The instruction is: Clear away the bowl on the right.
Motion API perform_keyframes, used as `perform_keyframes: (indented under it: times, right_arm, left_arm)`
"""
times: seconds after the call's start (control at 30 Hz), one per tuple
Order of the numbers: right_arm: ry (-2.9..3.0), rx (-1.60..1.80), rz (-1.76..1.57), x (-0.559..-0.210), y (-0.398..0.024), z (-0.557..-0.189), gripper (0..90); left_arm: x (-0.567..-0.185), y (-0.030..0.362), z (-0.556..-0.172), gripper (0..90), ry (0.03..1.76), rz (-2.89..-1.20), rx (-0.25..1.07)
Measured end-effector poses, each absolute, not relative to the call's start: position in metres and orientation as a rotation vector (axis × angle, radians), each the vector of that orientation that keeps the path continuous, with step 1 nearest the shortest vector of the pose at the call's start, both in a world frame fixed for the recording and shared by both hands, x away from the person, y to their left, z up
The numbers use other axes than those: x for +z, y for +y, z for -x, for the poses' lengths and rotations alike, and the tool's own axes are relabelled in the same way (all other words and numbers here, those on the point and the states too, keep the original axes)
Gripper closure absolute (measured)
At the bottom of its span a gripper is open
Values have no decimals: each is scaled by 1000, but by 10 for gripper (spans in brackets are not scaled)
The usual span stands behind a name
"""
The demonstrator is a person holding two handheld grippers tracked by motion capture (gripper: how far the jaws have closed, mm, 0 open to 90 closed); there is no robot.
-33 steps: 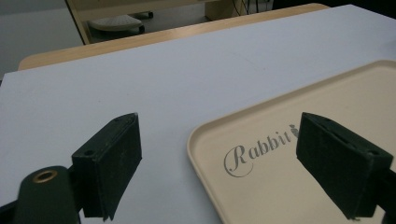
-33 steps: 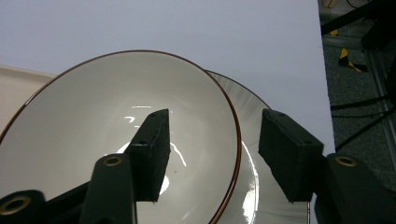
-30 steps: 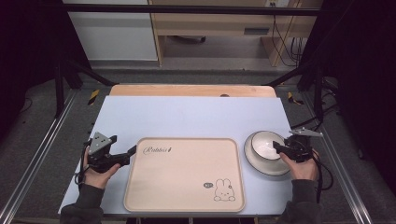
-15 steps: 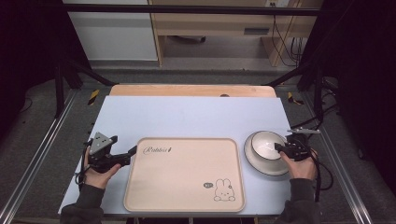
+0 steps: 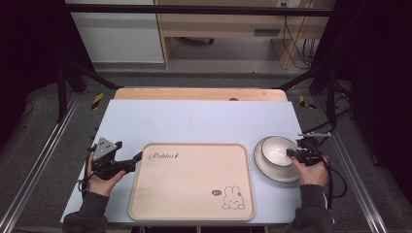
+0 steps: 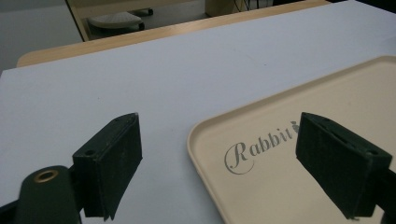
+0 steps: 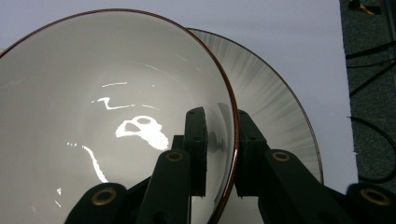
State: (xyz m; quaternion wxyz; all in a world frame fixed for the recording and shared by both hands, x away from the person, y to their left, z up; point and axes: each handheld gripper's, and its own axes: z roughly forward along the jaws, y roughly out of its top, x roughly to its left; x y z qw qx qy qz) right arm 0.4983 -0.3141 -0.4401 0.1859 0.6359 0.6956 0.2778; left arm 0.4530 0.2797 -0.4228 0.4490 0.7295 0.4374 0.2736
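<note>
Pale blue-grey table [image 5: 204, 121] with a wooden strip along its far edge; dark floor and black frame posts on both sides, and a light wooden shelf unit behind.

Centre of table: beige tray [image 5: 194, 182], rounded corners, lying flat. "Rabbit" lettering sits at its far-left corner and a small rabbit drawing at its near-right corner.

Left gripper [image 5: 136, 158]: held in the person's left hand [image 5: 102, 178] at the tray's left edge, with a grey three-cornered plate on top. In the left gripper view the jaws stand wide apart with nothing between them. One jaw is over the bare table, the other over the tray near the lettering, so the tray's far-left corner lies in the gap. Whether either jaw touches the tray: cannot tell.

Right of tray: white bowl [image 5: 278, 149] with a thin brown rim, sitting on a grey plate [image 5: 272, 171] with fine radial streaks. The plate lies just beside the tray's right edge.

Right gripper [image 5: 290, 153]: held in the right hand [image 5: 311, 170] at the bowl's right side. In the right gripper view the jaws are closed on the bowl's wall, one pad inside and one outside, with the rim between them.

Dark sleeves enter from the near edge.
</note>
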Motion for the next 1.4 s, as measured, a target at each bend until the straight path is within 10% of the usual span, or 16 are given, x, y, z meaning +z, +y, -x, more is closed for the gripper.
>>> perform_keyframes:
  times: [1.4]
  right_arm:
    - [1875,865,-1862,-434,-318,-495,823]
  left_arm:
    - [-425,279,-454,143,1088,-1816,669]
